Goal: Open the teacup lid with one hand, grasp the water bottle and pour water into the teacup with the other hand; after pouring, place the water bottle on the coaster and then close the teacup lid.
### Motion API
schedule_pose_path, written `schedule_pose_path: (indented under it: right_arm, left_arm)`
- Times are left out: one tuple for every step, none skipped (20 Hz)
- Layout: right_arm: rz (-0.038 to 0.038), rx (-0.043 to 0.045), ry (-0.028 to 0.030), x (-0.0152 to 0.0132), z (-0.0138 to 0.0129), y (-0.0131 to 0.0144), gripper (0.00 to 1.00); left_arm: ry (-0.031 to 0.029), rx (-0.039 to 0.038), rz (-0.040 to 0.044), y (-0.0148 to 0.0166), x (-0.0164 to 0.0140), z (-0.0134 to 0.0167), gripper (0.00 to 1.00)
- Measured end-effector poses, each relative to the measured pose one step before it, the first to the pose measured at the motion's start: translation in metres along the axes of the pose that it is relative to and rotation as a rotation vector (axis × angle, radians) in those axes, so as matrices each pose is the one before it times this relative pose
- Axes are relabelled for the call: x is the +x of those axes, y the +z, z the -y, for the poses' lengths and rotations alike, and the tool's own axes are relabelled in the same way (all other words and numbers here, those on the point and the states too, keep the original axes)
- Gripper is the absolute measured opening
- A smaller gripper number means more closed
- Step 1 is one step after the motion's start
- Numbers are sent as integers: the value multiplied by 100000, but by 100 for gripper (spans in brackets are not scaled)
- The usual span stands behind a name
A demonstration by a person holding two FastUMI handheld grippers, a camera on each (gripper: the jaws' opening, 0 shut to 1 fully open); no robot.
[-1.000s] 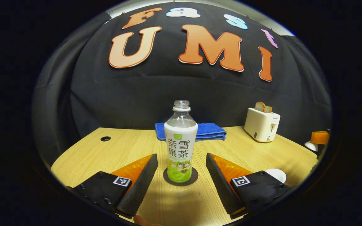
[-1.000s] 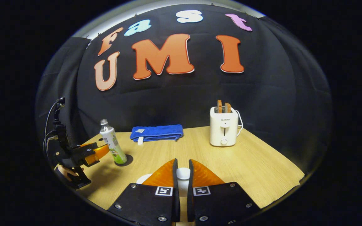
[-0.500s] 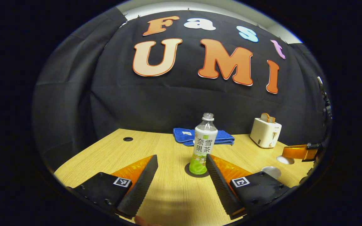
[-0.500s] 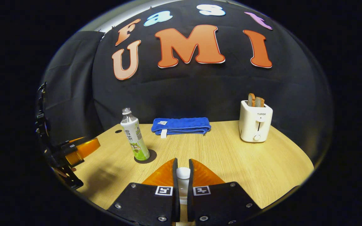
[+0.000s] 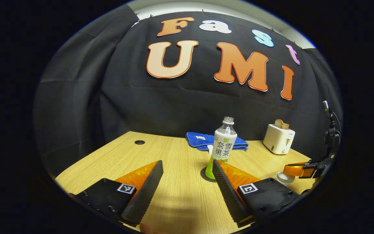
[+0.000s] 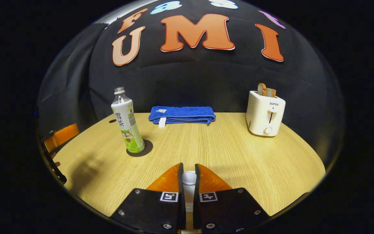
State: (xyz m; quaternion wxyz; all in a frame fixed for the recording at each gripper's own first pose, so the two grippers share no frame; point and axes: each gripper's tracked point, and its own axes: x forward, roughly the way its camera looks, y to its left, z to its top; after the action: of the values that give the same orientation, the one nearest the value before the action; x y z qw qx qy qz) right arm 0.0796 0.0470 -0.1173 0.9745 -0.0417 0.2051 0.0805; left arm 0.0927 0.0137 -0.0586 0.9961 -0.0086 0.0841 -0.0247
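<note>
With the bottle point(image 6: 127, 125) parked on its coaster point(image 6: 145, 149), we judge pouring done. Our right gripper point(image 6: 189, 178) pinches the white lid knob point(image 6: 189, 177); our left gripper point(image 5: 187, 182) gapes empty. Next we lower the lid onto the cup.
</note>
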Motion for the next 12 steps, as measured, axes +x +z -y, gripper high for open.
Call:
schedule_pose_path:
  right_arm:
    - [-390, -48, 20, 101, -30, -246, 9]
    - [-43, 19, -56, -38, 35, 20, 9]
    - [-183, -120, -30, 23, 61, -170, 10]
    - [-131, -99, -320, 16, 75, -67, 14]
    - [-2, 179, -218, -103, 107, 4, 17]
    - [79, 428, -221, -155, 97, 59, 22]
    - [210, 313, 121, -112, 76, 65, 24]
    - [544, 117, 309, 14, 2, 177, 26]
    - [648, 241, -3, -343, 51, 299, 28]
    - [837, 775, 270, -137, 92, 324, 33]
    - [928, 1103, 323, -275, 54, 342, 36]
    - [1098, 1223, 297, -295, 115, 512, 46]
  left_arm:
    - [-105, -84, -16, -41, -43, -33, 100]
    - [-142, -188, -2, 21, 40, 137, 100]
    - [-55, -33, 50, 21, 0, 76, 100]
    - [-160, -110, 83, -40, -41, 22, 100]
    - [-357, -154, 86, -16, 57, 64, 100]
    - [-333, -201, 79, 99, -105, 185, 100]
    - [-217, -50, 146, 34, -16, 167, 100]
    - [-117, -90, 87, 19, -11, 73, 100]
    - [-129, -204, 75, 89, -59, 95, 100]
    - [-18, -195, 225, 124, 1, 157, 100]
    - [52, 52, 329, 132, -53, 6, 100]
    - [149, 128, 405, 162, -122, 70, 99]
